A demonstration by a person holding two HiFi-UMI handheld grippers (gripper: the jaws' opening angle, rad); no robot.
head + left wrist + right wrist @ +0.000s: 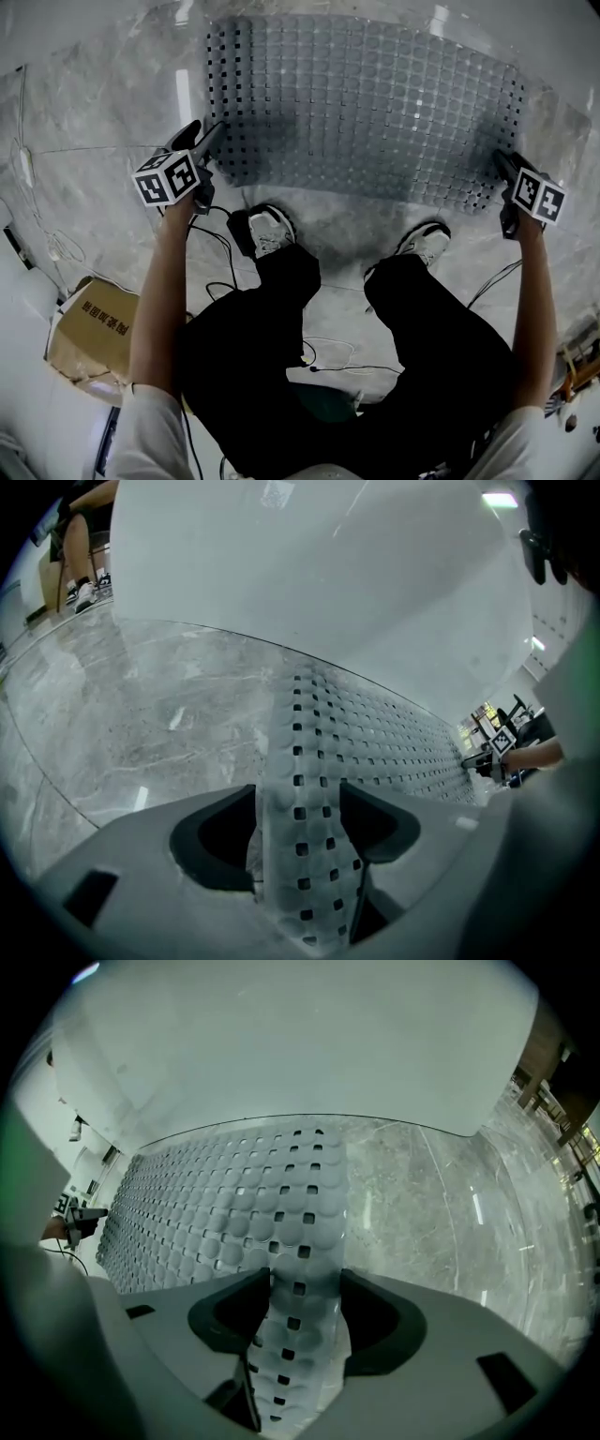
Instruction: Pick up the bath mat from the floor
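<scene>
The bath mat [366, 103], grey-translucent with rows of round bumps and square holes, is spread over the marble floor [94, 141] ahead of my feet. My left gripper [211, 141] is at its near left corner and my right gripper [502, 164] at its near right corner. In the left gripper view a strip of the mat [309, 855] runs between the wide-apart jaws of the left gripper [300, 827]; the pads do not pinch it. In the right gripper view the mat's edge [300, 1269] likewise lies loose between the spread jaws of the right gripper [305, 1316].
My two shoes [270, 230] [427, 242] stand just behind the mat's near edge. Black cables [220, 248] trail over the floor by my left foot. A cardboard box [94, 328] lies at the lower left. A white wall [309, 574] rises behind the mat. A seated person [80, 536] is far off.
</scene>
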